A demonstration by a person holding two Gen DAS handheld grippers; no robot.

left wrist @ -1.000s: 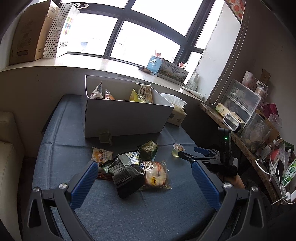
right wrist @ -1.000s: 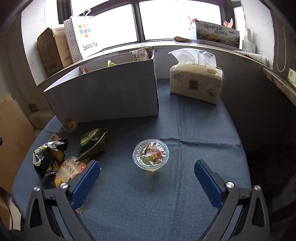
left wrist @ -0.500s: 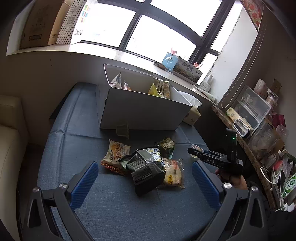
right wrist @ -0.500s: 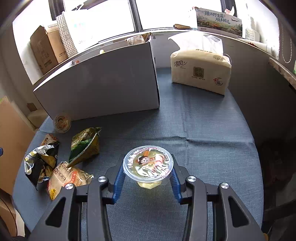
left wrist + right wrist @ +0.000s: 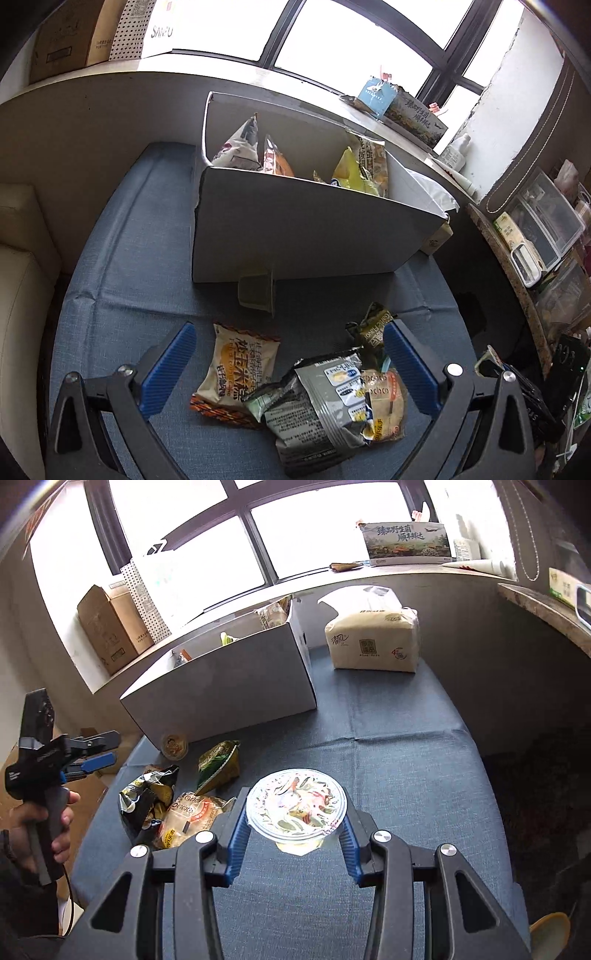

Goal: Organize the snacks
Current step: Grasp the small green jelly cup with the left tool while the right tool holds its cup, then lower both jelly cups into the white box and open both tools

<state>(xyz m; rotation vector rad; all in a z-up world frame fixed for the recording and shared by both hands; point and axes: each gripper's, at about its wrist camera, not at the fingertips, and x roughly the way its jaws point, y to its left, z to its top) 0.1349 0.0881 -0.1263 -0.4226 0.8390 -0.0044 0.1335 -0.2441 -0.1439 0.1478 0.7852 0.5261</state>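
Note:
My right gripper point(image 5: 295, 825) is shut on a clear jelly cup point(image 5: 296, 806) and holds it above the blue tablecloth. My left gripper point(image 5: 288, 363) is open and empty, hovering over a pile of snacks: an orange-white rice cake packet point(image 5: 242, 365), a grey-black bag point(image 5: 317, 406), a bun packet point(image 5: 384, 402) and a green packet point(image 5: 376, 332). The left gripper also shows at the left of the right wrist view point(image 5: 99, 749). A second jelly cup point(image 5: 256, 291) lies on its side against the white box point(image 5: 295, 240), which holds several snack bags.
A tissue pack point(image 5: 373, 642) stands right of the box. Cardboard boxes point(image 5: 110, 631) and a paper bag sit on the windowsill. A cluttered shelf point(image 5: 535, 240) runs along the right. A cream sofa point(image 5: 18, 295) is at the left.
My right gripper closed on the jelly cup and lifted it off the cloth. My left gripper moved forward and lower over the snack pile, toward the box.

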